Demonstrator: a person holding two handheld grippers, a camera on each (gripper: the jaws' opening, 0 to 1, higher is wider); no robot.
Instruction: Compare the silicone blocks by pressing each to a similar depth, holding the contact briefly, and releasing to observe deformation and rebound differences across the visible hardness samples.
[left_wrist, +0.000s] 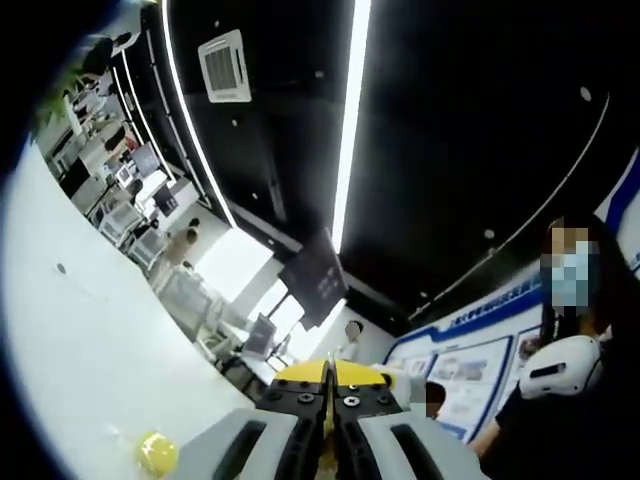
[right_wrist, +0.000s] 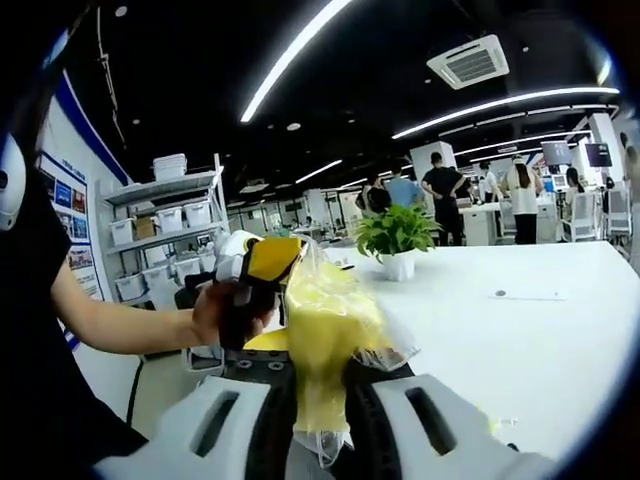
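In the right gripper view, the right gripper (right_wrist: 318, 400) has its two pale grey jaws closed on a clear, crinkled plastic bag holding a soft yellow silicone block (right_wrist: 325, 330). The bag is pinched between the jaws and rises straight up from them, with loose film spilling out to either side of the jaw tips. Just beyond the bag and a little to its left, a person's hand (right_wrist: 225, 315) grips the handle of the left gripper (right_wrist: 262, 268), whose yellow and black body sits close against the upper edge of the bag; whether it touches the bag cannot be told. A white tabletop (right_wrist: 520, 330) spreads out to the right of the jaws, and a small green potted plant in a white pot (right_wrist: 398, 240) stands on it farther ahead. White storage shelves with bins (right_wrist: 165, 230) stand to the left, beyond the person's forearm.

In the left gripper view, the left gripper (left_wrist: 328, 420) points upward toward a dark ceiling with long light strips (left_wrist: 350, 120). Its grey jaws stand pressed together with nothing seen between them. A small yellow rounded object (left_wrist: 157, 453) lies on the white surface (left_wrist: 90, 340) left of the jaws.
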